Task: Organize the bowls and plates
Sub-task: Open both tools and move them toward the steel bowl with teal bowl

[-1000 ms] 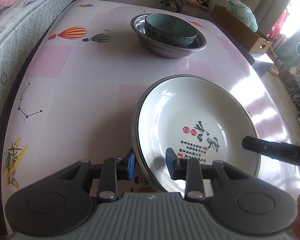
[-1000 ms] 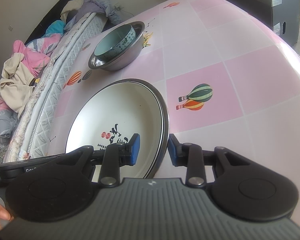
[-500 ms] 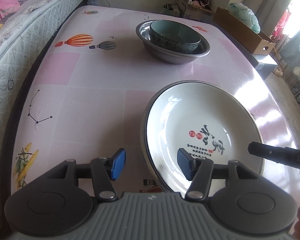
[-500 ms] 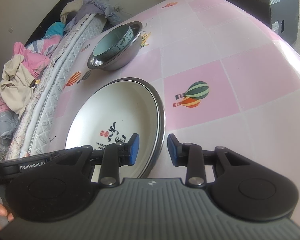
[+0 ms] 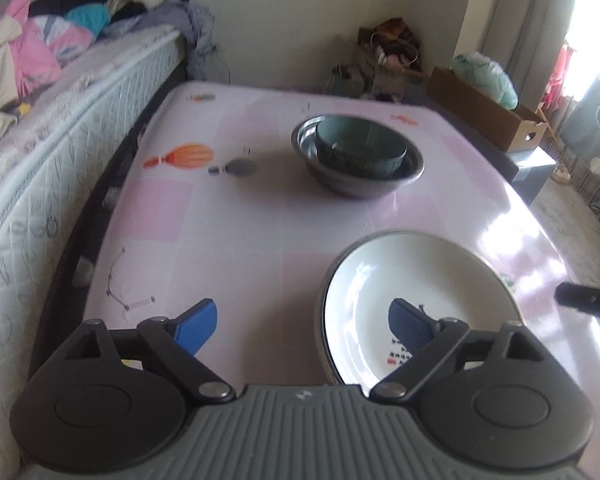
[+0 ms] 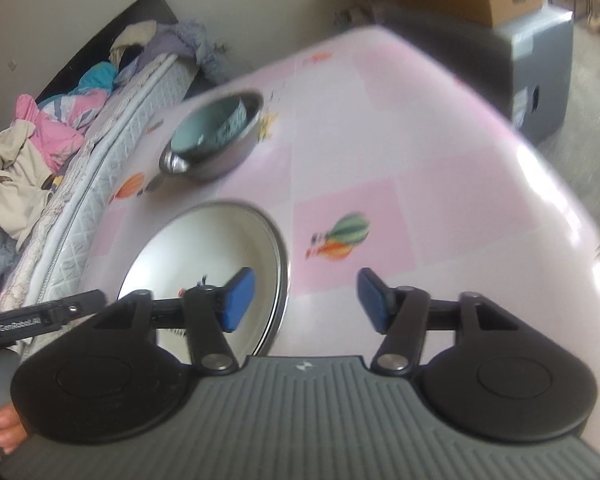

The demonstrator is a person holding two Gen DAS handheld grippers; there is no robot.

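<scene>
Pink tabletop [image 5: 228,216] carries a white plate [image 5: 412,288] near its front edge and, toward the far edge, a steel basin [image 5: 358,178] with a green bowl [image 5: 360,146] inside. Both the left hand-held gripper [image 5: 304,322] and right hand-held gripper [image 6: 306,300] are opening wide, straddling the plate's rim without touching it.

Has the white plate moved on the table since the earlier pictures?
No. The white plate lies on the same spot beside the balloon print; only the opening grippers have let go of its rim.
</scene>
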